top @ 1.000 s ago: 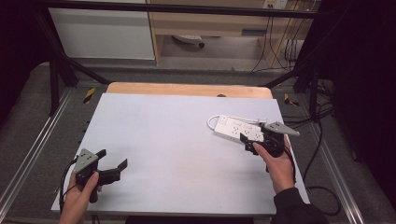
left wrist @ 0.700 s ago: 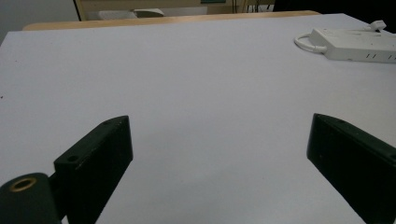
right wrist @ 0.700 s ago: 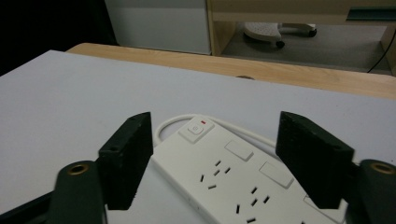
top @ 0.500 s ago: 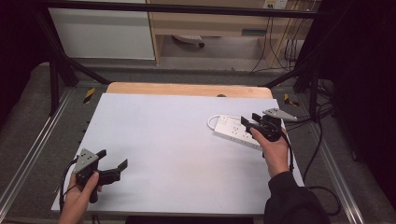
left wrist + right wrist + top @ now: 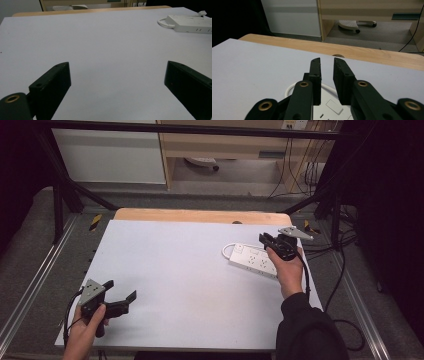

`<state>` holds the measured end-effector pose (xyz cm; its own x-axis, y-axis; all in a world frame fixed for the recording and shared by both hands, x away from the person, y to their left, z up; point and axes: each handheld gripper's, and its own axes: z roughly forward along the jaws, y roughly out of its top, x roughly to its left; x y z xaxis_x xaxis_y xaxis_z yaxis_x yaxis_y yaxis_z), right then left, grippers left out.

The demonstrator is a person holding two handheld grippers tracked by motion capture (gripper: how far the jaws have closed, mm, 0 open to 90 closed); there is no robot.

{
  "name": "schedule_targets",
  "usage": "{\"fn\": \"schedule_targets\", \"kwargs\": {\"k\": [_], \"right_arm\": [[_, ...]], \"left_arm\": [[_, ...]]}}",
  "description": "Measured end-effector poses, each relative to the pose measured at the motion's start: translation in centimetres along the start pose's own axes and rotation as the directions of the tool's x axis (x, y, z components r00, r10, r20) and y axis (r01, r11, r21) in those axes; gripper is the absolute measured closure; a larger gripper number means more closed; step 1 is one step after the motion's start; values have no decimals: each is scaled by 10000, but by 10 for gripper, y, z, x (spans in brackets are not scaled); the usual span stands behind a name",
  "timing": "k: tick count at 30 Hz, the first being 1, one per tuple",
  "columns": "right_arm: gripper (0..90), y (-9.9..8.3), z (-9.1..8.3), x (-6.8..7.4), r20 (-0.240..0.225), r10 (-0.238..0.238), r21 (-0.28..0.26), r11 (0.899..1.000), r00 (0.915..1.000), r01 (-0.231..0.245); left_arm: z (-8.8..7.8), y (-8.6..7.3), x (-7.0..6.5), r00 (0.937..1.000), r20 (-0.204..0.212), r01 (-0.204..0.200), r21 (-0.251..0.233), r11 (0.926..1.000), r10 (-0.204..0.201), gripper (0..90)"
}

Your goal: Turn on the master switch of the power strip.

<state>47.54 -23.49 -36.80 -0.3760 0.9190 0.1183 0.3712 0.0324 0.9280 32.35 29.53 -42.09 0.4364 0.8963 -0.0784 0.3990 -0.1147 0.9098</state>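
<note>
A white power strip [image 5: 252,261] lies flat on the right side of the white tabletop [image 5: 185,270], its cable looping off its far end. My right gripper [image 5: 264,239] hovers just above the strip's far end [image 5: 329,105]. Its jaws have just been closing and now stand a narrow gap apart [image 5: 327,65] with nothing between them. My left gripper [image 5: 121,290] rests near the front left corner, jaws wide open [image 5: 117,75] and empty, pointing across the table toward the strip [image 5: 190,23].
A wooden strip [image 5: 200,215] borders the table's far edge. Beyond it are a white cabinet [image 5: 110,155] and a chair base [image 5: 202,164] on the floor. Black cables [image 5: 345,270] hang off the table's right side. Metal rails run along both sides.
The right gripper has moved away from the person along the power strip and risen slightly, and its jaws have gone from wide apart to nearly together. The left gripper has stayed put.
</note>
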Motion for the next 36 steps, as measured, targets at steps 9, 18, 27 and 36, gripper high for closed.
{"fn": "schedule_targets", "kwargs": {"k": [9,18,27,36], "right_arm": [[865,2,16,1,-88,27,82,10000,10000,-26],[900,-1,31,2,-97,59,308,9995,9999,-56],[900,-2,45,6,-54,-102,667,9977,9999,106],[900,-5,60,15,-65,-275,1084,9937,9996,280]], "left_arm": [[0,0,1,9998,-139,-109,17,9999,109,70],[0,0,1,9998,-144,-133,23,9999,133,70],[0,0,1,9997,-176,-174,45,9998,175,70],[0,0,2,9998,-158,-148,22,9999,148,70]]}}
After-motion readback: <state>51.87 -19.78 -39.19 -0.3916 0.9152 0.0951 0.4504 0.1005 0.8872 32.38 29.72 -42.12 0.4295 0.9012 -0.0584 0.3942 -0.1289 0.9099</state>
